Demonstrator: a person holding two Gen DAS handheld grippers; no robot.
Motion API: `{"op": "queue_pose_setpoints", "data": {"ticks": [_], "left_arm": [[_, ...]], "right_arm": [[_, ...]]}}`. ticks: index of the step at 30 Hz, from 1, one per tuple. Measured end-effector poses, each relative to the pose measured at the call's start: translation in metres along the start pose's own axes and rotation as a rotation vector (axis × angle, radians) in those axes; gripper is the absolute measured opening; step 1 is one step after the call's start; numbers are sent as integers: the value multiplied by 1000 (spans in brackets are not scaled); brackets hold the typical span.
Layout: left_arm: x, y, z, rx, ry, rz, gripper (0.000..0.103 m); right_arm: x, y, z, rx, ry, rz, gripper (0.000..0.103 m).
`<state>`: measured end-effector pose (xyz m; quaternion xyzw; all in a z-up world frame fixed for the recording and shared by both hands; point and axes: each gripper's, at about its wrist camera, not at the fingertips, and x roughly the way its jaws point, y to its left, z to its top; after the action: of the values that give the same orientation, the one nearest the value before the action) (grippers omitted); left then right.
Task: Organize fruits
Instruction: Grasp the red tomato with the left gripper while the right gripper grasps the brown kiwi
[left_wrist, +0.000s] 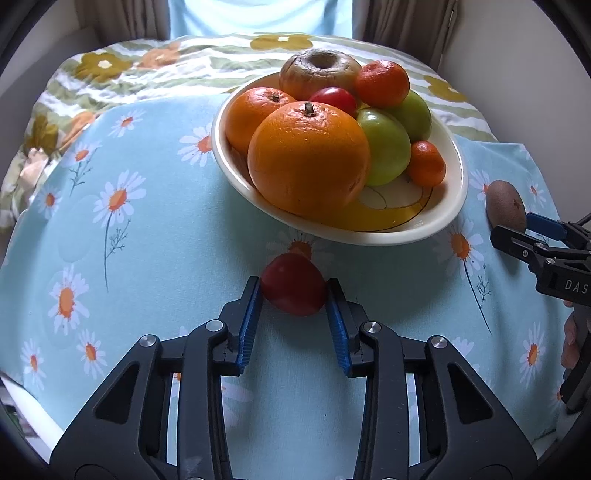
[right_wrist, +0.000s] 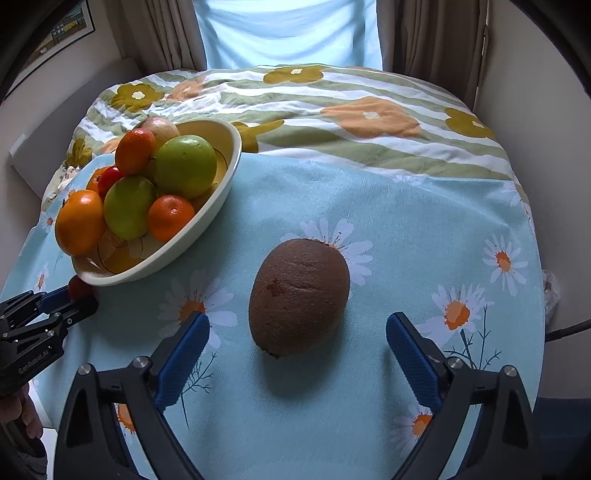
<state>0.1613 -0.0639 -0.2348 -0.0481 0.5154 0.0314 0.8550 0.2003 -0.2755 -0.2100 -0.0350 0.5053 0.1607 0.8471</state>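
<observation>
Left gripper (left_wrist: 293, 295) jaws are pinching the small red round fruit (left_wrist: 293, 283), lower centre. Right gripper (right_wrist: 297, 345) jaws are sitting wide, either side of the fuzzy brown oval kiwi (right_wrist: 298, 297), whose long axis is running roughly along the fingers, tilted a bit.

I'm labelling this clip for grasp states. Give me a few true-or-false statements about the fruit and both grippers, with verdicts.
1. The left gripper is closed on the red fruit. True.
2. The right gripper grips the kiwi. False: its jaws stand apart from it.
3. The kiwi lies in the bowl. False: it lies on the daisy cloth.
4. The bowl holds oranges and green fruits. True.
</observation>
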Motion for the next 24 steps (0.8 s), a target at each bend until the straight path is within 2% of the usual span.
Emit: {"op": "queue_pose_setpoints", "data": {"ticks": [2, 7, 15, 20, 24], "left_arm": [[-1, 0, -2, 0, 1, -1, 40], [-2, -1, -6, -5, 1, -4, 40], [-9, -1, -18, -24, -3, -12, 40], [-16, 0, -22, -33, -14, -12, 40], [-25, 0, -22, -44, -31, -12, 40]], "right_arm": [[3, 0, 2, -4, -2, -4, 91], [8, 2, 5, -12, -17, -23, 78], [11, 4, 3, -17, -53, -77, 67], [8, 9, 2, -32, -73, -77, 50], [6, 11, 2, -36, -80, -76, 46]]}}
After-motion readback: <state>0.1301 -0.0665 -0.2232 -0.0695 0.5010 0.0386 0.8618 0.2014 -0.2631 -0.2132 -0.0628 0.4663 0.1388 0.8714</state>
